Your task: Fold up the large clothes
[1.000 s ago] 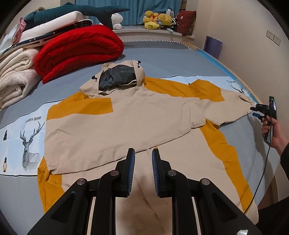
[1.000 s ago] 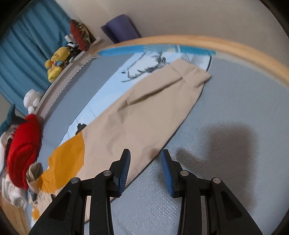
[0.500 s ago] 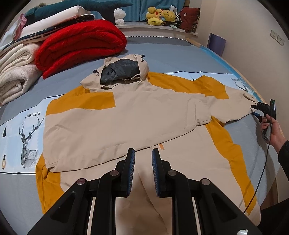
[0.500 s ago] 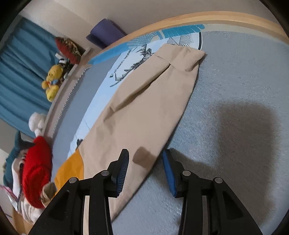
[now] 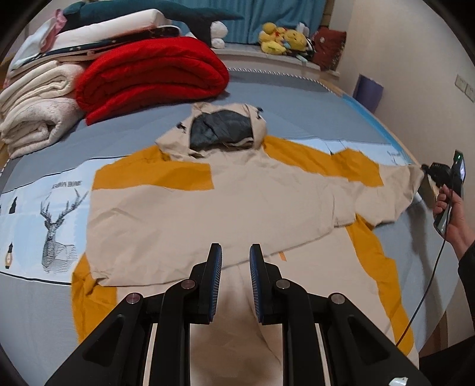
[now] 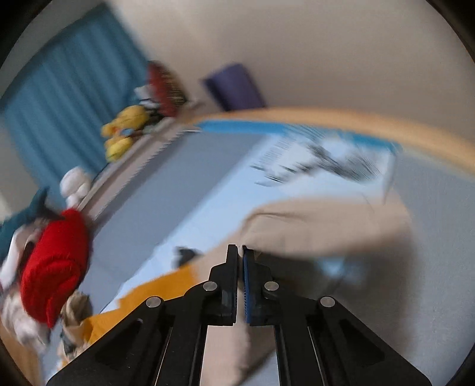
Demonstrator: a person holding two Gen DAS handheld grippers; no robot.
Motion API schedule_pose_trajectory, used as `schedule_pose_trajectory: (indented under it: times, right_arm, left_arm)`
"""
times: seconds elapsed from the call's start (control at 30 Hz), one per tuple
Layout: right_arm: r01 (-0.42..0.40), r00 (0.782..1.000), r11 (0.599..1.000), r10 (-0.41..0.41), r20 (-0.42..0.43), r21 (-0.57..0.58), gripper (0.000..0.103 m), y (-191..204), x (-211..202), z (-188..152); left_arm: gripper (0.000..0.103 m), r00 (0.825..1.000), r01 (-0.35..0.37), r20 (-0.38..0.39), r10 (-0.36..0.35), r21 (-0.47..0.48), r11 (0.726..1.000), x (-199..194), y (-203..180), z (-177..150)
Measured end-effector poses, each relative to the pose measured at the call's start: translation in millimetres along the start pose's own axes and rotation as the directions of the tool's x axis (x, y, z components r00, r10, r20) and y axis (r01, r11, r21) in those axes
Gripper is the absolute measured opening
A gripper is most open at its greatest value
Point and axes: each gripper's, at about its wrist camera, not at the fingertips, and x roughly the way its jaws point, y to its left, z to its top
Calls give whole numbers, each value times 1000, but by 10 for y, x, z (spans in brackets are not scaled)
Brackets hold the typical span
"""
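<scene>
While its jaws are pressed together on the beige cloth of the sleeve (image 6: 320,228), the right gripper (image 6: 240,252) sits at the end of that sleeve, and the right wrist view is much blurred. From the left wrist view this gripper (image 5: 427,170) is seen at the far right end of the jacket (image 5: 225,205), held by the right hand (image 5: 454,213), with a thin cable (image 5: 427,285) hanging down from it. The left gripper (image 5: 235,261) has its jaws apart with nothing between them, and it hovers over the lower middle part of the jacket. The jacket lies flat on the bed (image 5: 297,98), beige with yellow panels; its left sleeve is folded across the body, and the hood (image 5: 219,130) with dark lining points away from the left gripper. Beyond the hood, on the left side, there is a red quilt (image 5: 148,74), and left of it a pile of white blankets (image 5: 35,110). Behind the bed, yellow toys (image 5: 282,38) sit on a ledge before a blue curtain (image 5: 267,12).
</scene>
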Motion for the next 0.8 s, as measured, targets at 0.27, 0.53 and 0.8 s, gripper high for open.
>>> schedule_pose_trajectory:
  times: [0.27,0.53,0.8]
  right_arm:
    - [-326,944,858,315,-94,-398,3,2285,-1005,-798]
    - [-550,817,690,329,-473,-470,6,3350,-1444,-2297]
    - [-426,826,847,222,-519,-317,32,2843,-1364,-2424]
  left_arm:
    - [17,999,1,47,7,-164,986,-323,666,198]
    - [17,999,39,43,-30,-245,969,-446,984,204]
    - [20,999,49,17,-46,-260,964,-368,1058,190]
